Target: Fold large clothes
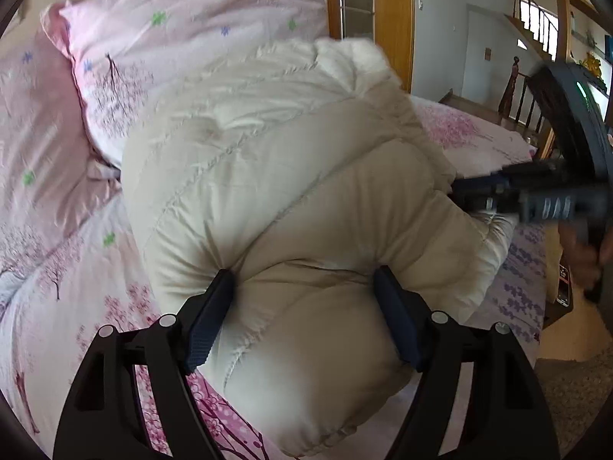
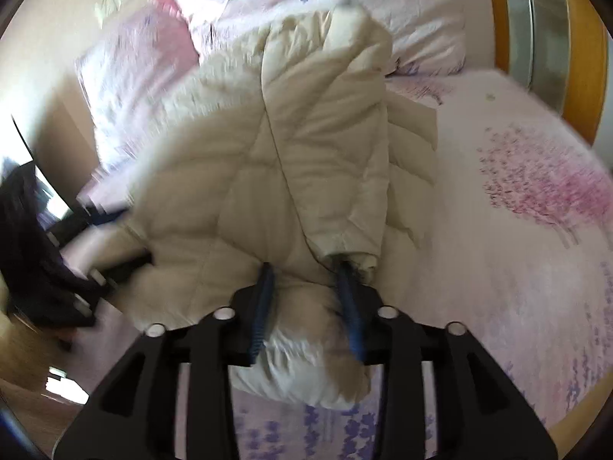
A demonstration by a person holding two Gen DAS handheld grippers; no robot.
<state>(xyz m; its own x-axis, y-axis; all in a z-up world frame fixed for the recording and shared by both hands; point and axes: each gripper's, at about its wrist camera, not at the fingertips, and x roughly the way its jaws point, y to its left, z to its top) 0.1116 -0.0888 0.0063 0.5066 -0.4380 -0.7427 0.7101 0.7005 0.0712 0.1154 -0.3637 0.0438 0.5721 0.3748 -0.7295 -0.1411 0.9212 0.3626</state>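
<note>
A cream quilted puffer jacket (image 1: 291, 176) lies bunched on the bed; it also shows in the right wrist view (image 2: 276, 176). My left gripper (image 1: 304, 280) is shut on a thick fold of the jacket, jaws held apart by the padding. My right gripper (image 2: 306, 268) is shut on the jacket near a sleeve cuff (image 2: 352, 257). The right gripper also shows in the left wrist view (image 1: 479, 191), at the jacket's right side. The left gripper shows blurred at the left of the right wrist view (image 2: 126, 264).
The bed has a pink floral sheet (image 1: 76, 287). Pink pillows (image 1: 172, 38) lie behind the jacket. A wooden door frame (image 1: 394, 19) and a stair railing (image 1: 536, 15) stand beyond the bed. Floor shows at the right (image 1: 574, 383).
</note>
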